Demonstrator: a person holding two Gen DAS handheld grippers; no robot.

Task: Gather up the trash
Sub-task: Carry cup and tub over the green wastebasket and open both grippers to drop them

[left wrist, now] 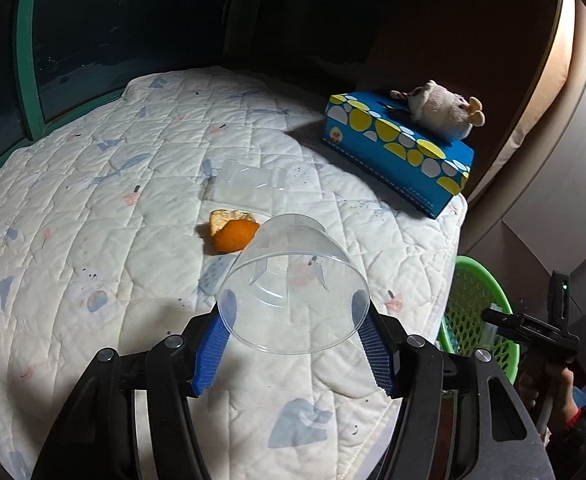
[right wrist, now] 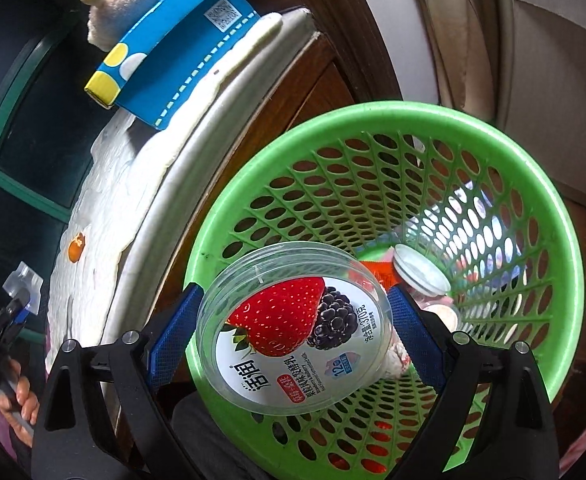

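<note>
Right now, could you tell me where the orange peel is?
In the left wrist view, the orange peel lies mid-bed on the quilt, between the clear bag and the held cup.

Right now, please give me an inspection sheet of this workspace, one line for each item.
Surface: white quilted bed cover, printed with small figures.
Job's things: clear plastic cup, strawberry-label yogurt tub, orange peel, clear flat wrapper, green plastic mesh basket holding trash.
Clutter: blue spotted tissue box with pink plush toy on top.
Tongs: left tongs grip the cup; right tongs hold the tub over the basket.
Cables: nothing seen.
Surroundings: green-framed dark window.
</note>
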